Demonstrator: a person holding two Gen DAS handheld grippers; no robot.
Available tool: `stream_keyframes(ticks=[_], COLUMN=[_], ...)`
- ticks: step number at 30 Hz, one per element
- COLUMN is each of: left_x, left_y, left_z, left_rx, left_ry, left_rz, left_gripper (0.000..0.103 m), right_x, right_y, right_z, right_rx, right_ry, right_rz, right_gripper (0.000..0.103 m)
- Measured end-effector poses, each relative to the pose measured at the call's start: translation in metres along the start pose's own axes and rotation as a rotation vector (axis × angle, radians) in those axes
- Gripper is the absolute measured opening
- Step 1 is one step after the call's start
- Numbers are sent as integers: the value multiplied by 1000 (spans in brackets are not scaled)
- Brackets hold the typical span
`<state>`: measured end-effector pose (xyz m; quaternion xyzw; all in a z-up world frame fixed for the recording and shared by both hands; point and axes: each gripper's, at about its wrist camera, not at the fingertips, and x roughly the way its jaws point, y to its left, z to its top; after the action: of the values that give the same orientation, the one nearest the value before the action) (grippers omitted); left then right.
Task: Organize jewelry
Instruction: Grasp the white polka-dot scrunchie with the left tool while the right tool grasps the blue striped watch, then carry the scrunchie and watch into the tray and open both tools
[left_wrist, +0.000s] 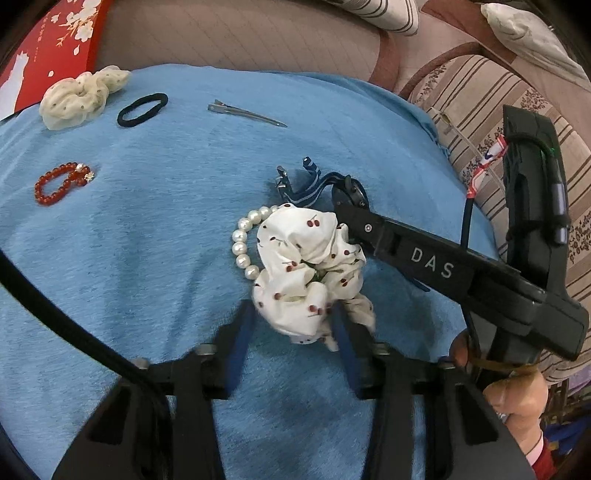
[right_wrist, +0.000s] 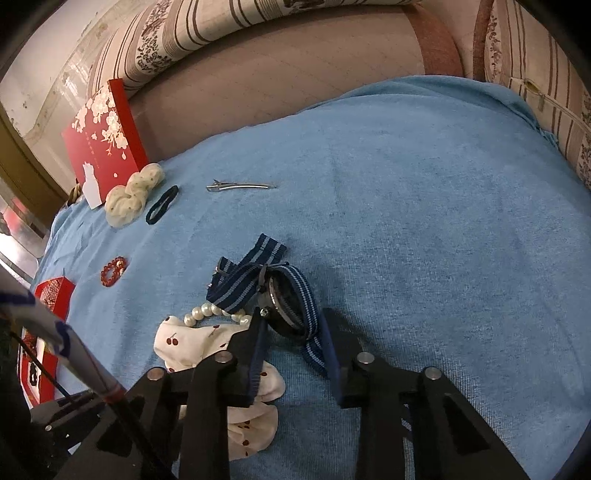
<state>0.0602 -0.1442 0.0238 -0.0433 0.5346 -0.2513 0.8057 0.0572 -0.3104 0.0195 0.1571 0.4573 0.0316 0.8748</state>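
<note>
Pearl bracelet (left_wrist: 242, 242) half hidden under cherry scrunchie (left_wrist: 306, 273). Left claw (left_wrist: 293, 328) spread around the scrunchie's near edge; contact unclear. Right claw (right_wrist: 293, 332) wide, straddling watch (right_wrist: 282, 306) w/ striped strap, on blue towel (right_wrist: 424, 221). Red box (right_wrist: 103, 140) whole in right view only; contents not visible.

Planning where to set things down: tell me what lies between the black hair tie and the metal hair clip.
Nothing but bare blue towel lies between the black hair tie and the metal hair clip; both wrist views show that gap.
</note>
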Motion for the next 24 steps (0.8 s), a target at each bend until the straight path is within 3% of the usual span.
stream_keyframes(ticks=[1,4,8,15,21,24], left_x=[1,-7,-36,-125,-190,-216], left_y=[0,-3,-5,20,74,114], left_z=[0,-1,-6,-29,-48,-57], left_rx=[4,16,46,57,-12,-73], left_ry=[11,-6,-60,-196,-294,-328], left_rz=[-9,-3,22,29,58,118], left_gripper=[9,5,5,5,5,5], right_x=[0,-2,-16,-51,-77,-90], right_y=[0,2,6,28,63,89], right_z=[0,1,2,-1,-18,-27], right_rx=[0,5,23,31,-2,-46], right_ry=[-1,-8,-43,-117,-154,-186], right_rz=[-1,-10,-4,55,102,100], right_gripper=[28,18,18,15,14,14])
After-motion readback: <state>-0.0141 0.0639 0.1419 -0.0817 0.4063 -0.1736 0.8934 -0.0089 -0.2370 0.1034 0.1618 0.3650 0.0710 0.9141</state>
